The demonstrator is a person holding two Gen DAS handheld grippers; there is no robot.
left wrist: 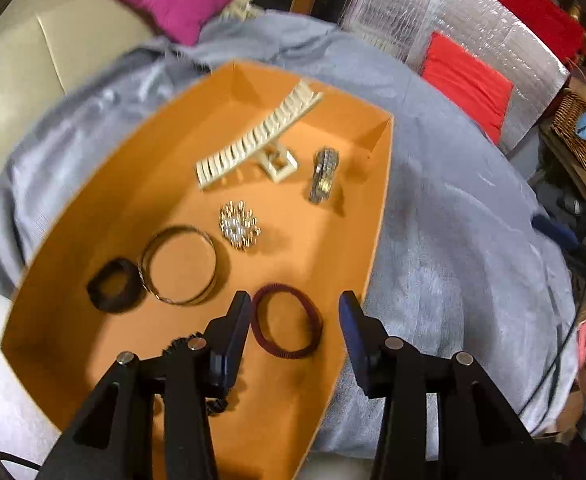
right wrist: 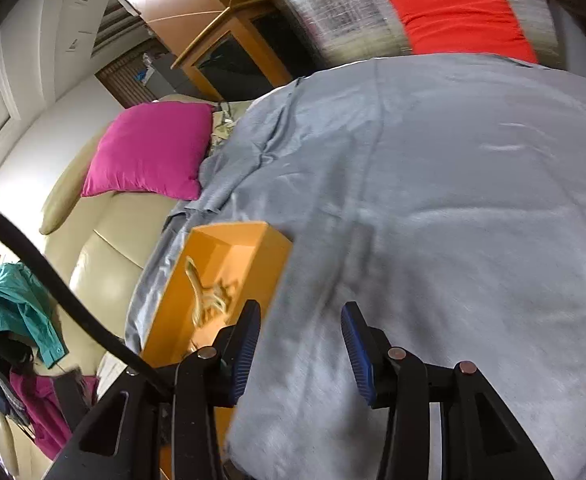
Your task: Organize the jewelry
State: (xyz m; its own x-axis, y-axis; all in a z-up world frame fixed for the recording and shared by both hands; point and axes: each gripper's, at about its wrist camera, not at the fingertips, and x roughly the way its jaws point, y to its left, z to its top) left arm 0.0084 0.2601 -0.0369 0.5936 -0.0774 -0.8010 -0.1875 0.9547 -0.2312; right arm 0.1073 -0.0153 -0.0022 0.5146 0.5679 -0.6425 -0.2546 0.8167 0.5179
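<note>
An orange box [left wrist: 93,216] lies on a grey cloth. In it are a cream link bracelet [left wrist: 253,136], a grey stone bracelet [left wrist: 324,175], a gold-and-pearl brooch [left wrist: 239,225], a thin metal bangle [left wrist: 179,265], a black band [left wrist: 113,285] and a maroon band [left wrist: 286,321]. My left gripper [left wrist: 295,312] is open and empty, hovering over the maroon band. A dark item is partly hidden under its left finger [left wrist: 229,344]. My right gripper [right wrist: 301,320] is open and empty above the cloth, right of the box [right wrist: 269,256], where the cream bracelet [right wrist: 209,296] shows.
The grey cloth [right wrist: 453,200] covers the table. A beige sofa [right wrist: 105,256] with a magenta cushion [right wrist: 153,148] stands beyond the box. A red cushion [left wrist: 467,80] and silver foil lie at the back. A wicker basket [left wrist: 585,144] is at the right.
</note>
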